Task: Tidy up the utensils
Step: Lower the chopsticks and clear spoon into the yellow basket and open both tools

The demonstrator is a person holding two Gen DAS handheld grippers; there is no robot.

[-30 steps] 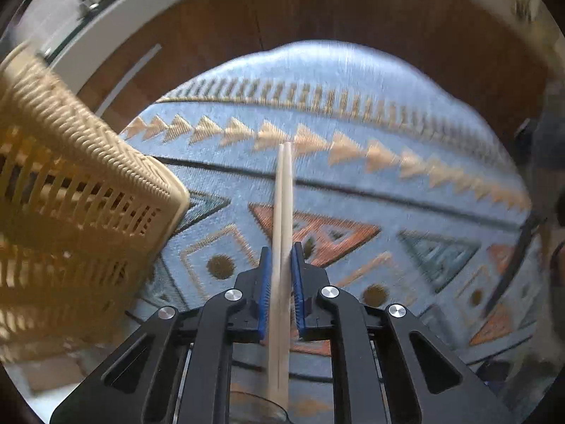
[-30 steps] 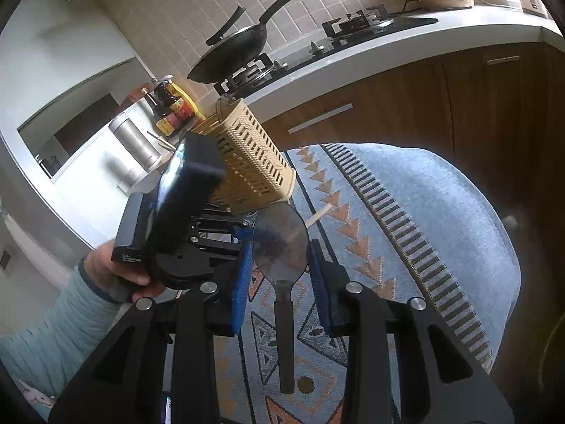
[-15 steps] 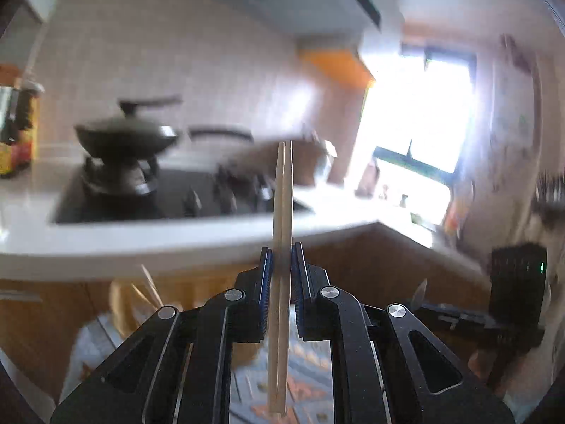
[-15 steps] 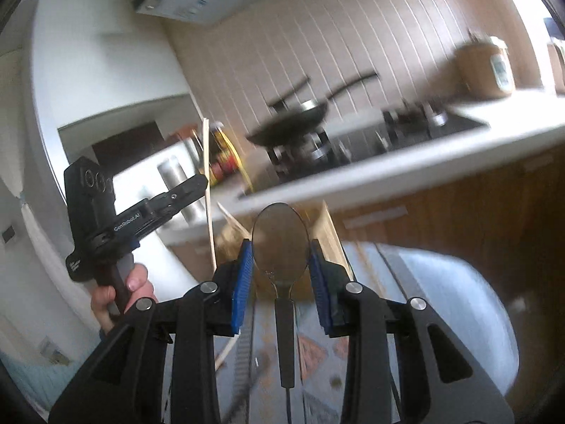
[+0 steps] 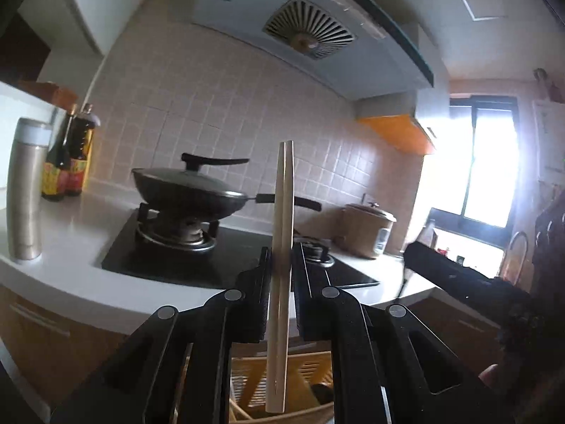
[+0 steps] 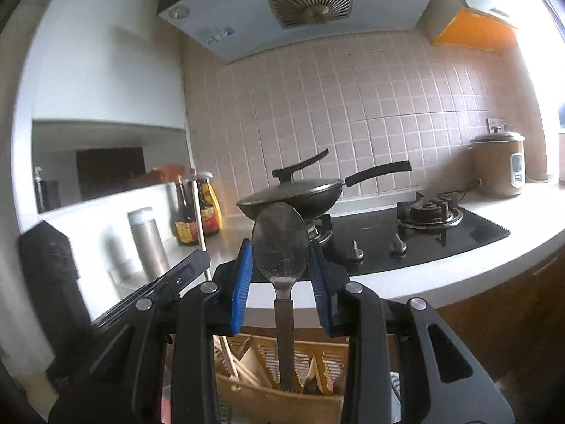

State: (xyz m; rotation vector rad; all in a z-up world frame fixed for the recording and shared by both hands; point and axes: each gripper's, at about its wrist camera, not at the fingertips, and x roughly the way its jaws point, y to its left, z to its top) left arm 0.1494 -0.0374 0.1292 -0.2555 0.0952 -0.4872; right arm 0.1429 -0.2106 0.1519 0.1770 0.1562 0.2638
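My left gripper (image 5: 281, 265) is shut on a pair of pale wooden chopsticks (image 5: 280, 233), held upright; their lower ends hang over the tan slotted utensil basket (image 5: 310, 371). My right gripper (image 6: 280, 258) is shut on a dark metal spoon (image 6: 280, 243), bowl up, with its black handle reaching down into the same basket (image 6: 268, 388). The basket holds several other chopsticks. The left gripper (image 6: 176, 279) and its chopsticks (image 6: 199, 226) show at the left of the right wrist view. The right gripper shows as a dark body (image 5: 459, 282) in the left wrist view.
Behind stands a white kitchen counter (image 6: 476, 243) with a black gas hob (image 6: 423, 226) and a lidded wok (image 6: 293, 190). A steel flask (image 5: 24, 190) and sauce bottles (image 5: 69, 162) stand at the left. A rice cooker (image 6: 499, 164) stands at the right.
Both grippers tilted up from the patterned cloth to face the kitchen wall. The chopsticks and spoon now stand upright over the basket, lower than half a second ago.
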